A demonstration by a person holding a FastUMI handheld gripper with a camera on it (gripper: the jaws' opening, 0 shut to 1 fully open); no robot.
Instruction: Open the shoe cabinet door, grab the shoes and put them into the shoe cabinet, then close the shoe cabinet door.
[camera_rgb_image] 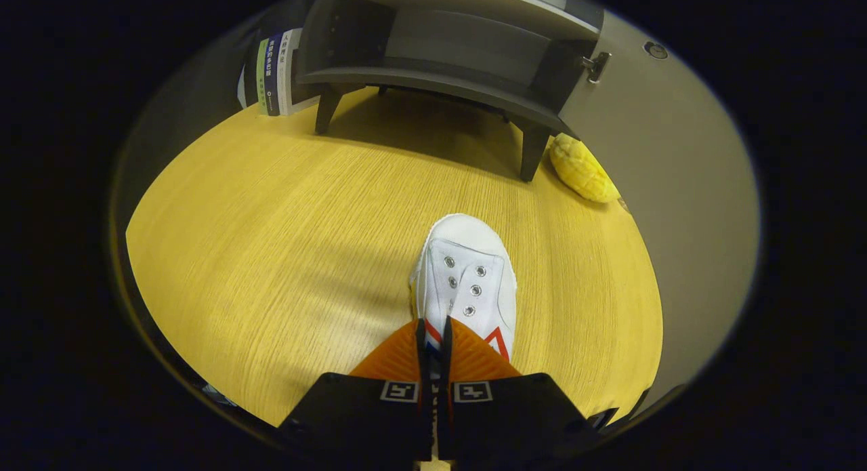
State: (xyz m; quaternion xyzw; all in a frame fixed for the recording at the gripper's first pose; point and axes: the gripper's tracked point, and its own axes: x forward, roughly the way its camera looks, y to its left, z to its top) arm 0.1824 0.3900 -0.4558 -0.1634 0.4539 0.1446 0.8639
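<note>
Yellow wood tabletop point(271, 254); cabinet point(447, 57) at upper centre, door point(670, 152) already swung open at right. Claw point(433, 335) pinched the shoe point(467, 281) by its rear edge, lower centre of frame. Remaining, as judged: carry shoe into cabinet, close door.

Shoe point(467, 281): white canvas cloth, metal eyelets. Table point(271, 254): matt wood grain. Shoe cabinet point(447, 44): smooth, matt grey panels.

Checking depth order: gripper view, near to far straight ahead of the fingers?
fingers pinched on the shoe's rear, white shoe, bare wooden table, shoe cabinet with its door open.
</note>
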